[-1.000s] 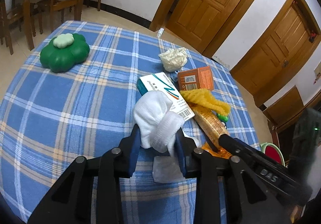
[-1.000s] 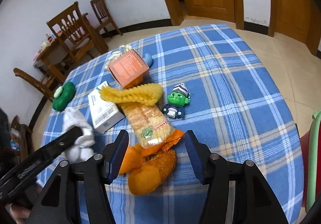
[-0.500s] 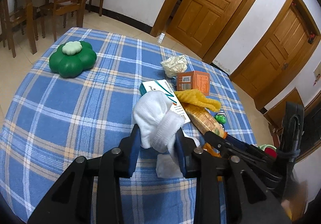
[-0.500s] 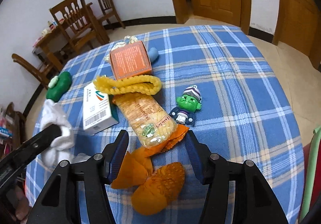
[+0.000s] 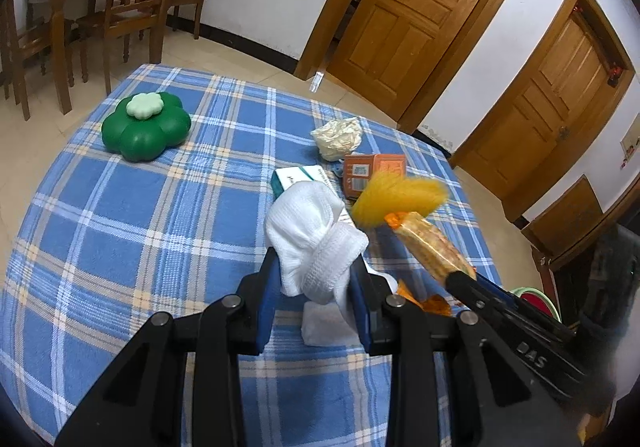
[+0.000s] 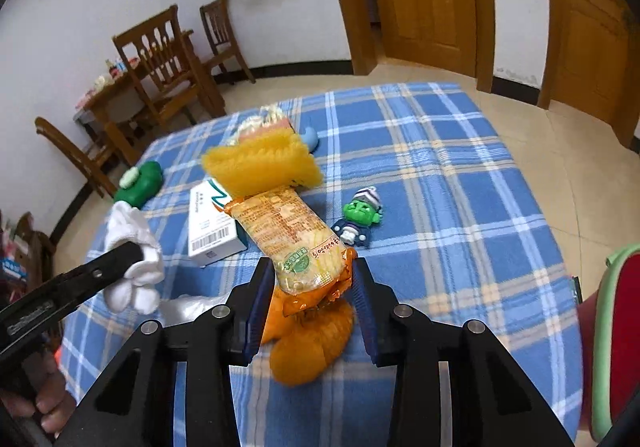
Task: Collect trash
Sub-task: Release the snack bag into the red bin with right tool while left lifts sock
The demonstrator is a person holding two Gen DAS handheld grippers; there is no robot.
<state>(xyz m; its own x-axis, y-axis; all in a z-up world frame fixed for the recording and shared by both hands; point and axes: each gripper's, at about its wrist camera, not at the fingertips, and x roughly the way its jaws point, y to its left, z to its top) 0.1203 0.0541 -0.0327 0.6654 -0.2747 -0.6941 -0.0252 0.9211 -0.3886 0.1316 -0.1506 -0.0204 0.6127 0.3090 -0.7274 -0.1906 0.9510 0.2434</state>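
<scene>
Closing now: right gripper [image 6: 314, 289], jaws drawing in on the orange end of the snack packet [image 6: 290, 231], pads already against the crinkled seal on both sides. Packet off the blue plaid tablecloth [image 6: 460, 207], tilted up and away, a yellow mesh scrubber [image 6: 260, 165] draped over its far end and blurred. Clamped tight over on the other side: left gripper [image 5: 316, 289], jaws pinched on a bunched white sock [image 5: 312, 235], held clear of the cloth.

For a clean lift: full squeeze first, since a seal edge is a thin, slippery hold. Then straight up and slow, or off flies that scrubber. Worth watching the orange sock [image 6: 308, 343] just beneath the jaws, close enough to snag on the way.

Left on the table: white carton [image 6: 214, 225] just beside the packet, orange box [image 5: 374, 173], crumpled paper ball [image 5: 338, 137], small green-faced figure [image 6: 360, 217], green flower-shaped case [image 5: 146, 125] well apart near the far edge. No bin clearly in sight; only a red-and-green rim [image 6: 616, 339] at the right edge, too cropped to name.
</scene>
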